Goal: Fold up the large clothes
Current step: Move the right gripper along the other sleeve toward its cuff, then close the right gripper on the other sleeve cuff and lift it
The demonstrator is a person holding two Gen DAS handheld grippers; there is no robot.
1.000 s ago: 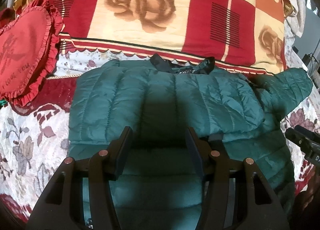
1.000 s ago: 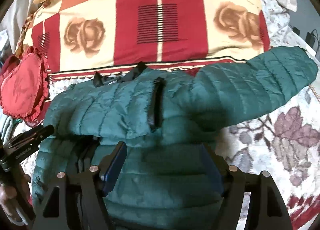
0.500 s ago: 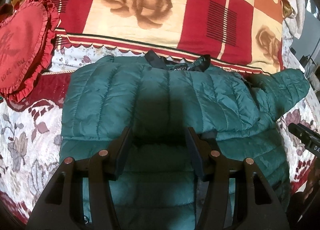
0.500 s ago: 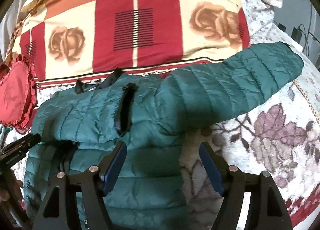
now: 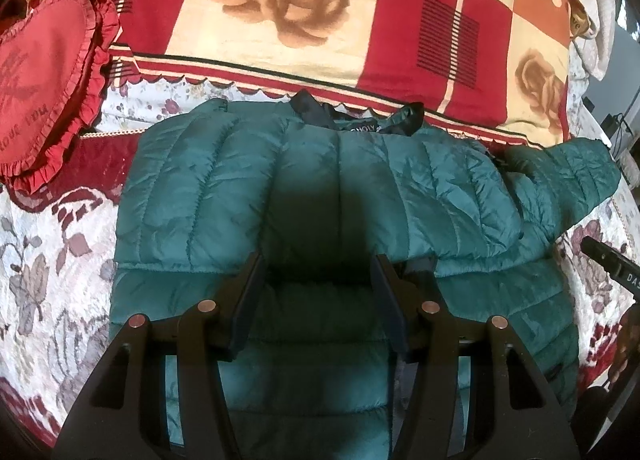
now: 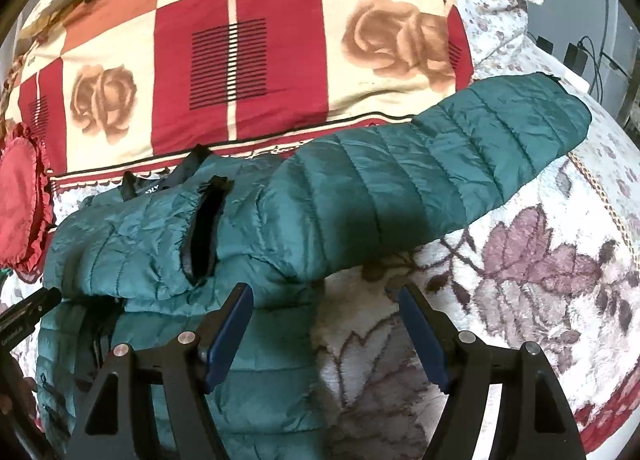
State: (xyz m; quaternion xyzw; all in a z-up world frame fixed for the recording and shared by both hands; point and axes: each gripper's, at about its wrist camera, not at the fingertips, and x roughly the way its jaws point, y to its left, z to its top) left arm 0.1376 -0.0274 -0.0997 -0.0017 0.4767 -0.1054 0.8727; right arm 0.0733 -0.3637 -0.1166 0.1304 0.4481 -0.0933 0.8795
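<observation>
A teal quilted puffer jacket (image 5: 328,195) lies flat on the bed, dark collar toward the pillow. One sleeve is folded across its chest; the other sleeve (image 6: 452,163) sticks out to the right over the bedspread. My left gripper (image 5: 318,264) hovers open over the jacket's middle, nothing between its fingers. My right gripper (image 6: 326,296) is open above the jacket's right edge, just below the outstretched sleeve, half over bare bedspread. The right gripper's tip (image 5: 608,260) shows at the right edge of the left wrist view.
A red and cream rose-print pillow (image 6: 256,51) lies behind the collar. A red heart-shaped cushion (image 5: 44,79) sits at the far left. The floral bedspread (image 6: 540,280) extends right of the jacket. Cables and plugs (image 6: 576,51) are beyond the bed's right edge.
My right gripper has slid right, from over the jacket's body to its right edge below the sleeve. The left gripper has stayed over the jacket's middle. The jacket has not moved.
</observation>
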